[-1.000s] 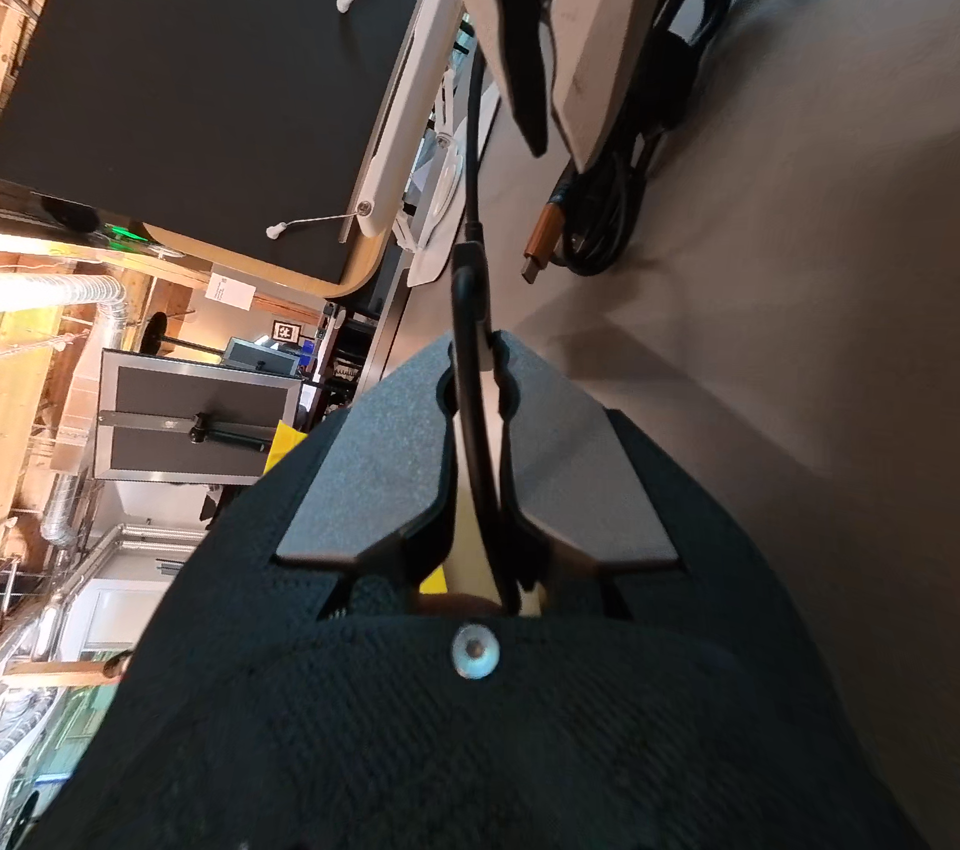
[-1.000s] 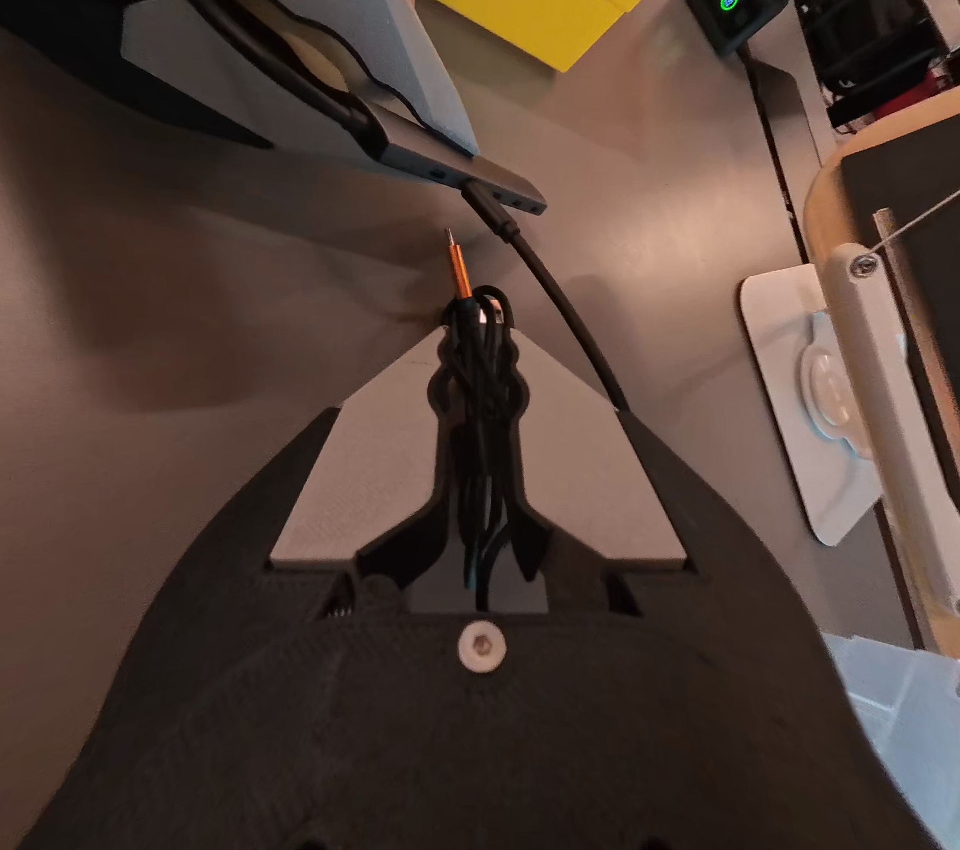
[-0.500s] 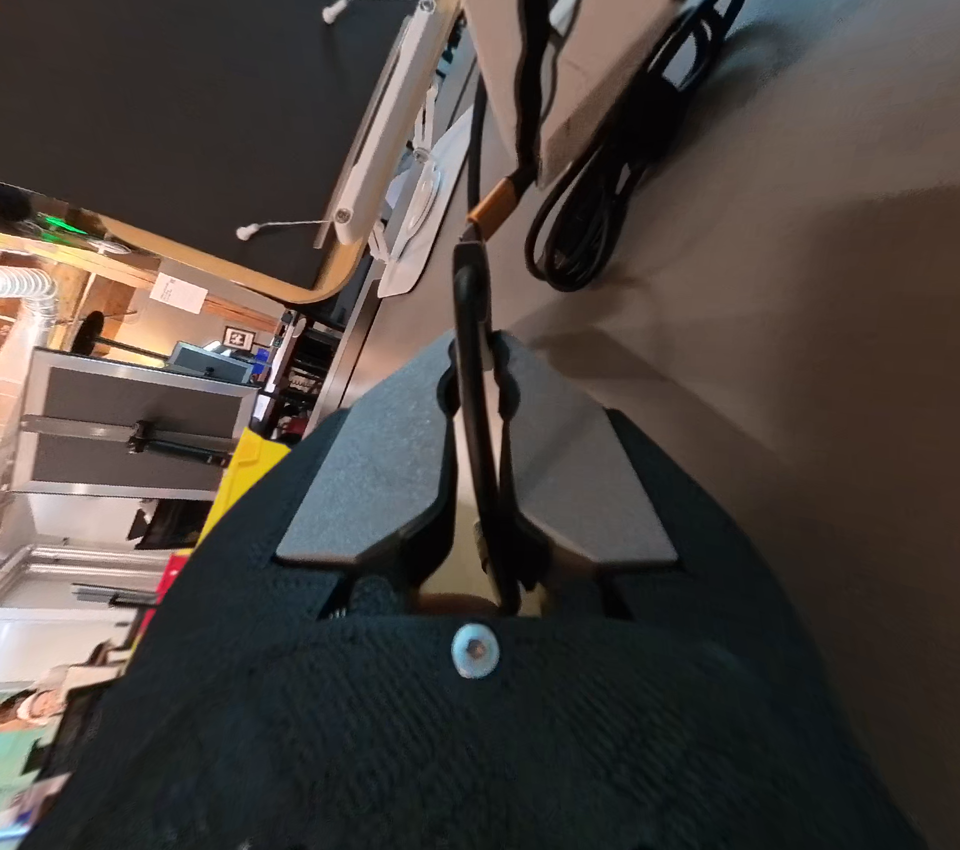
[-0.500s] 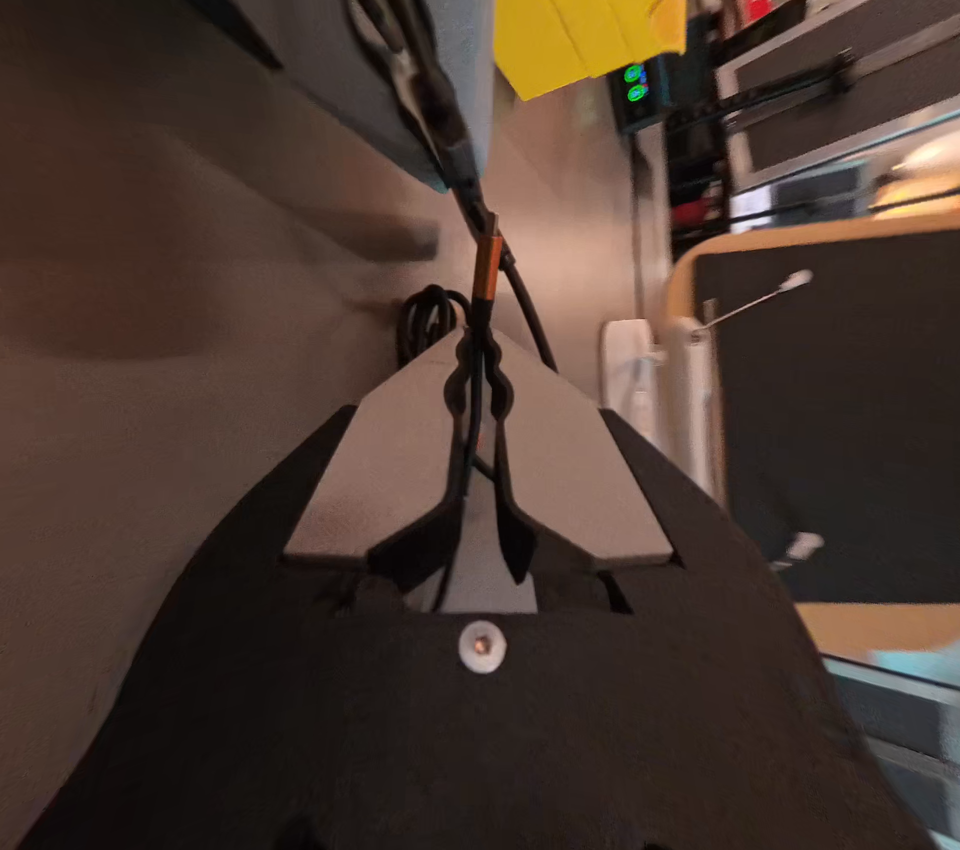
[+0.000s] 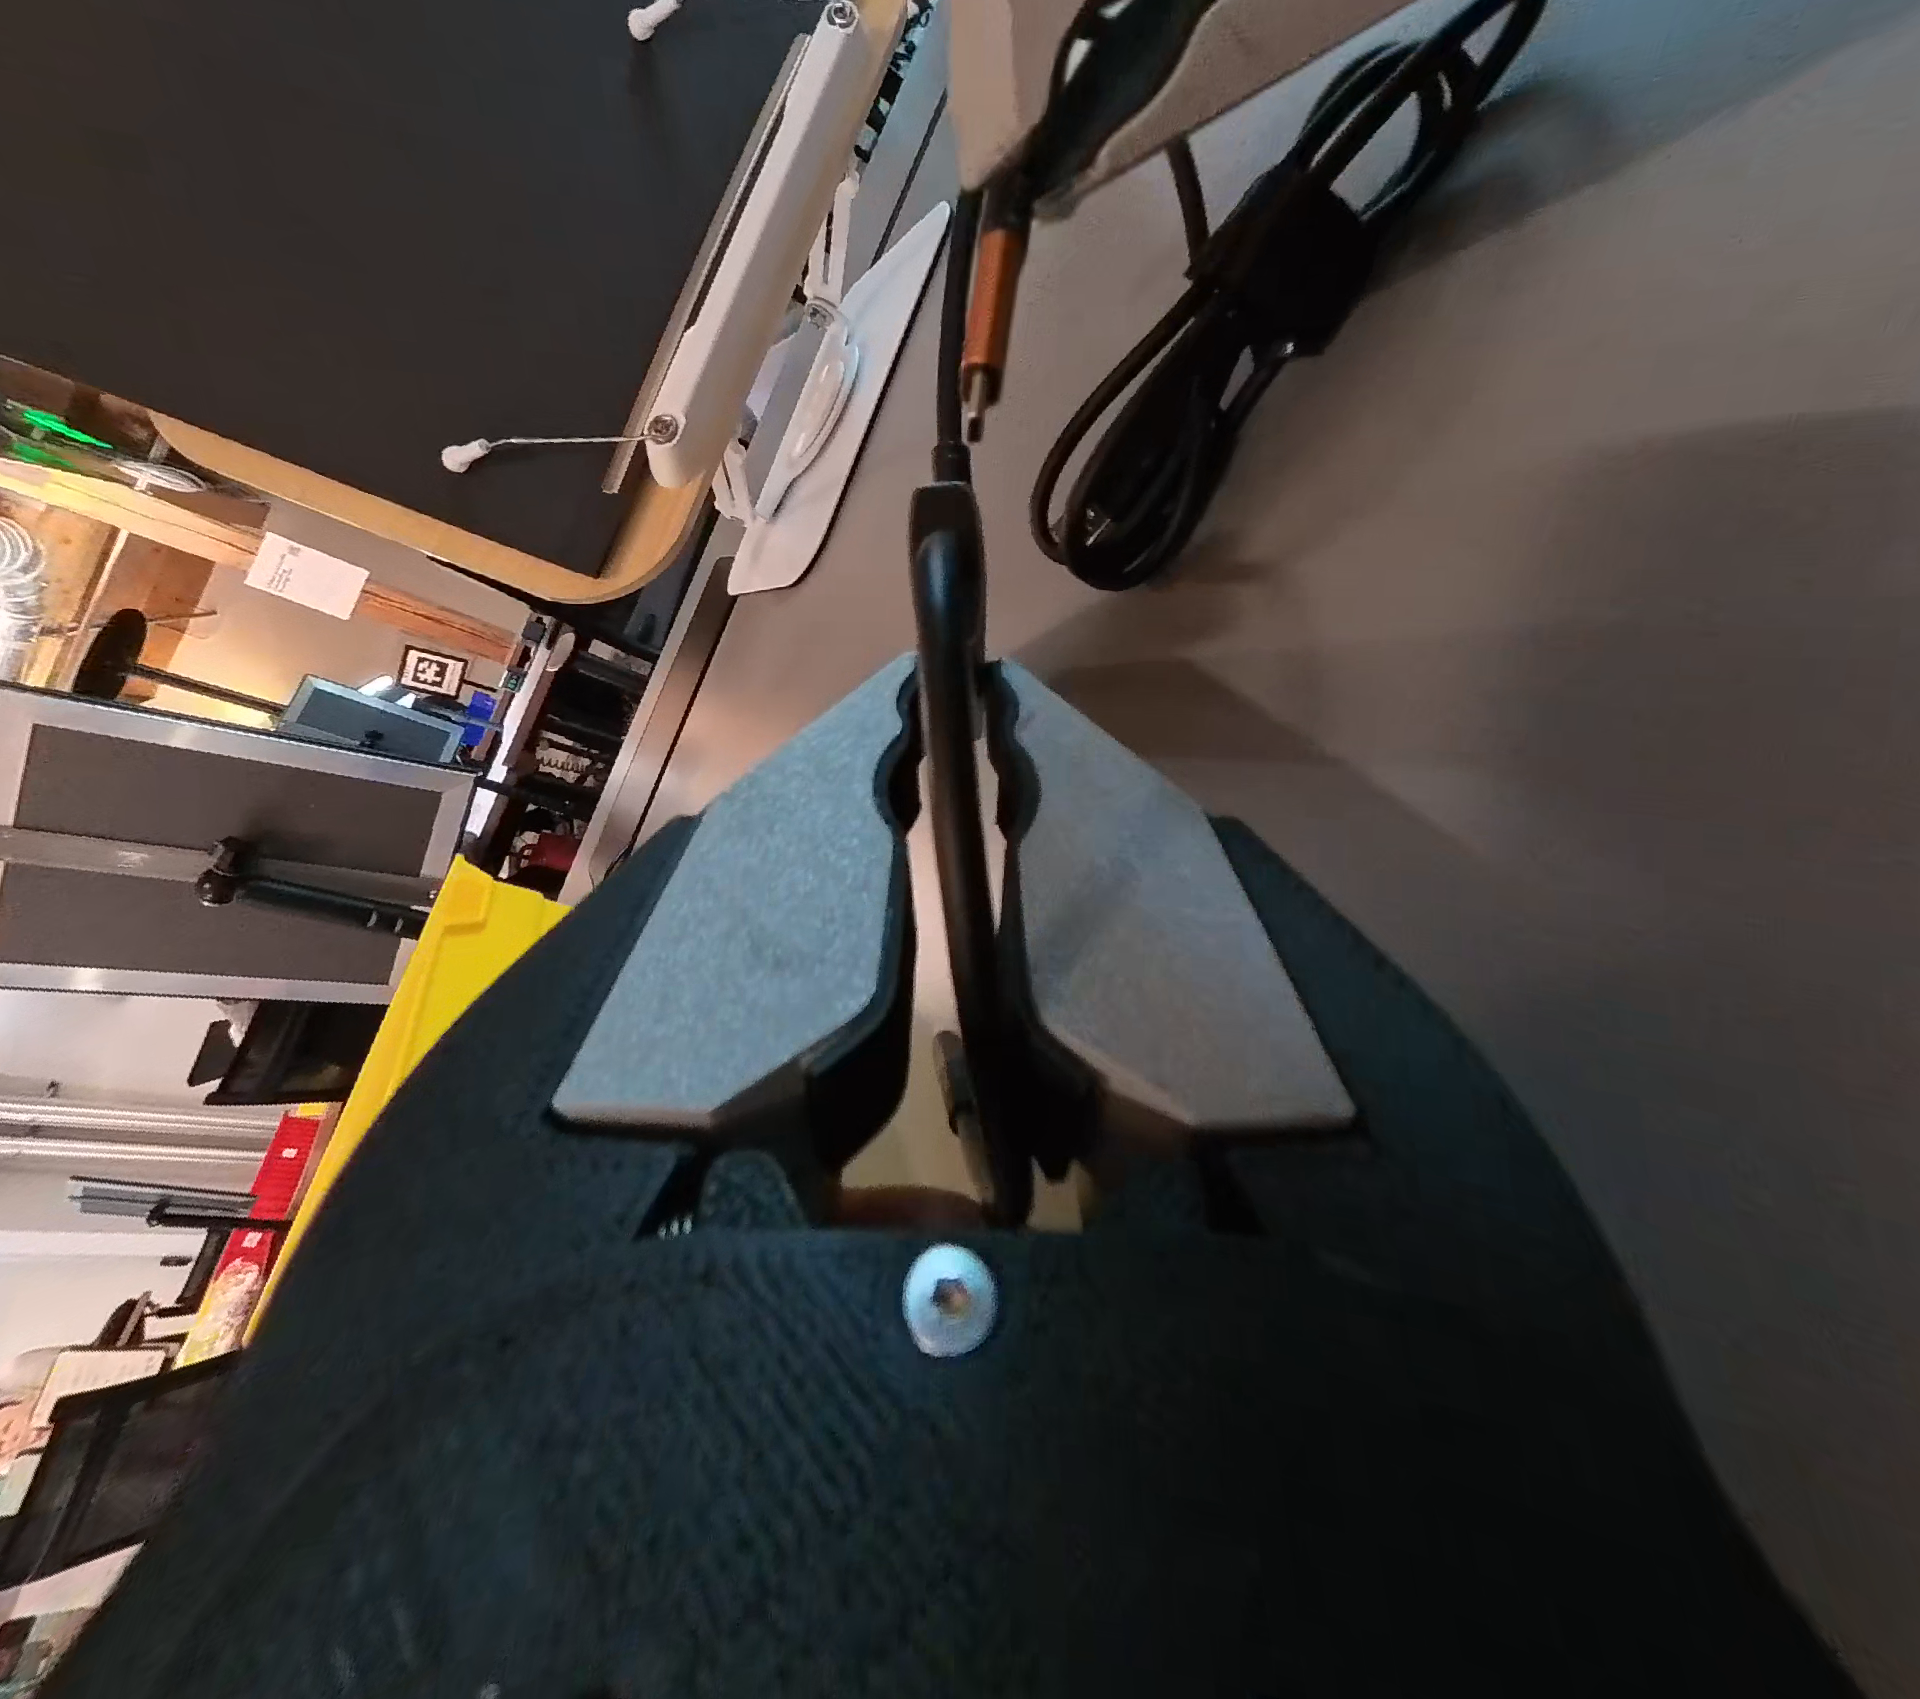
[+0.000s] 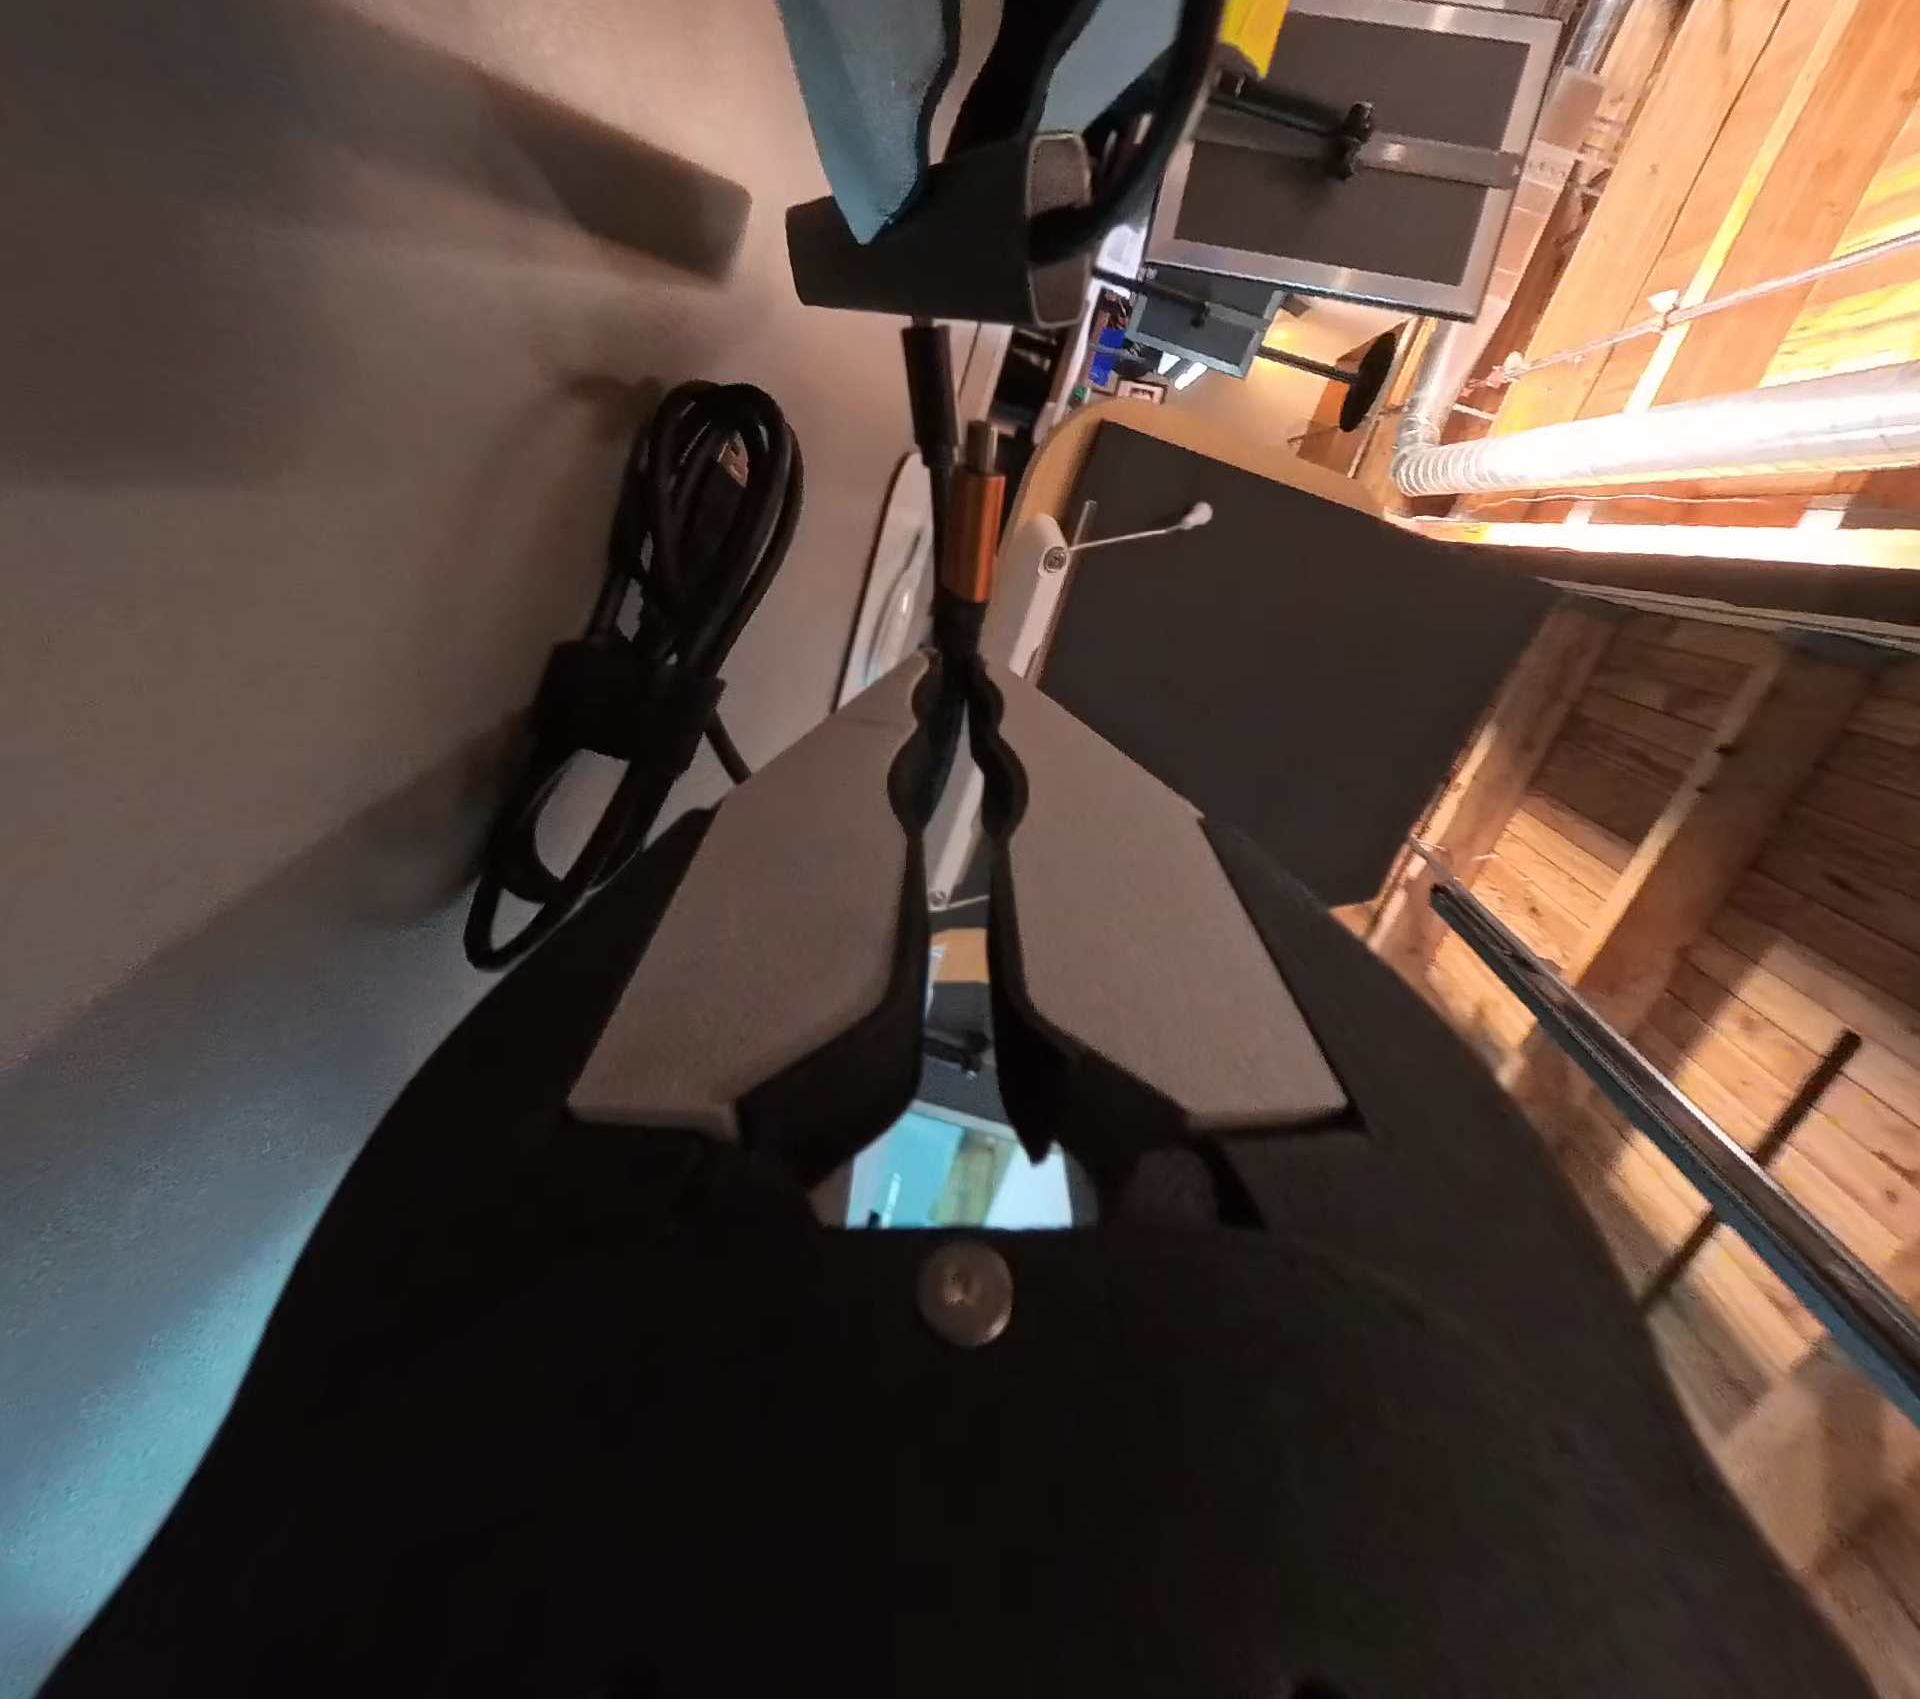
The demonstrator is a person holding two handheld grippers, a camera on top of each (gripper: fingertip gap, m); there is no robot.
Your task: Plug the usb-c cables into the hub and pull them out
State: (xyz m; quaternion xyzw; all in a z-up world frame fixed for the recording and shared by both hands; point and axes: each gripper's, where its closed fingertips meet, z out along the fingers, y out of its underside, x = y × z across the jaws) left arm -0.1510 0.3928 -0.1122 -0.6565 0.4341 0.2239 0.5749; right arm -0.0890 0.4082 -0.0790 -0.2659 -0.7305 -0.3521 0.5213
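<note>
Here, both grippers work face to face above the grey counter (image 5: 1558,714). The left gripper (image 5: 954,693) has its jaws pinching the hub (image 6: 935,267) on edge; in the right wrist view the hub hangs from those jaws, with one black plug (image 6: 928,392) already seated in its lower edge. The right gripper (image 6: 954,693) has its jaws pressed on a cable just behind its orange plug (image 6: 977,527); the plug tip sits just beside the seated black plug and near the hub's edge, apparently not yet in a port. A bundled black cable (image 6: 644,673) lies on the counter below and to the side, well apart from the hub.

The risks from here, as I judge them: the orange plug is held by its cable, not its shell, so it can tilt or buckle when pushed and miss the port; the neighbouring black plug crowds the approach, so a slight sideways error could jam the tip against it or the hub's casing; the hub is gripped thinly on edge, so a firm push may twist it in the left jaws or slide it out; the trailing cable may drag on the bundle.
</note>
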